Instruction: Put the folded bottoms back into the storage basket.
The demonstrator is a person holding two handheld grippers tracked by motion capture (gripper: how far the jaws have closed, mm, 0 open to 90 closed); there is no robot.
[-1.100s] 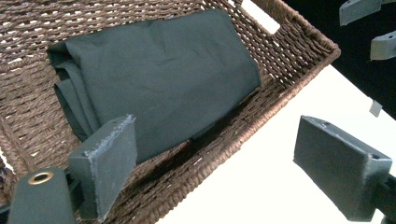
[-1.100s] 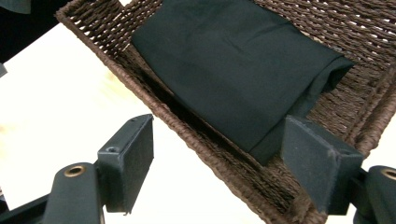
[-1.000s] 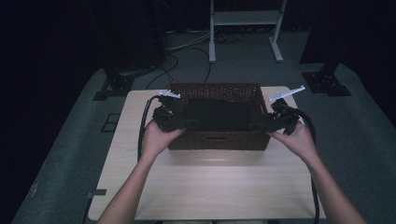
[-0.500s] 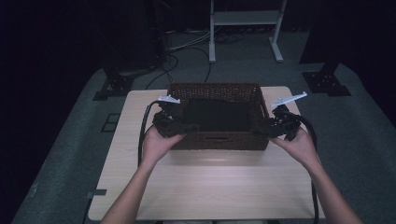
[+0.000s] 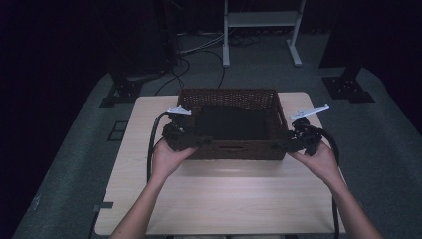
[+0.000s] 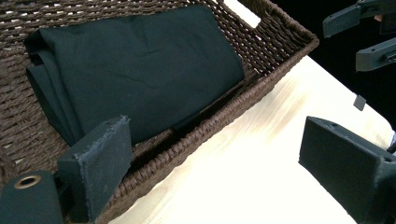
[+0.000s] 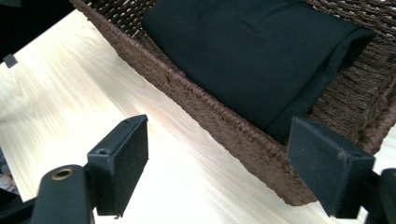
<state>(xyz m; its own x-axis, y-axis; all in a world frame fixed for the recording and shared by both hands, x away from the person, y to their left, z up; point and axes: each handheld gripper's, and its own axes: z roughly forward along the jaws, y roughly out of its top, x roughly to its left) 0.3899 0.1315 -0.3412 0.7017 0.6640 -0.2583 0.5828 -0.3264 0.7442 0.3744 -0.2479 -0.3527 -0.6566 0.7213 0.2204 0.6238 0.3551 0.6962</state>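
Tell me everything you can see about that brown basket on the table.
The basket is rectangular, woven of dark brown wicker, with a braided rim and slot handles cut in its walls. It stands upright at the far middle of the pale wooden table. A folded black cloth lies flat inside. The left gripper and right gripper straddle its near corners, jaws open.
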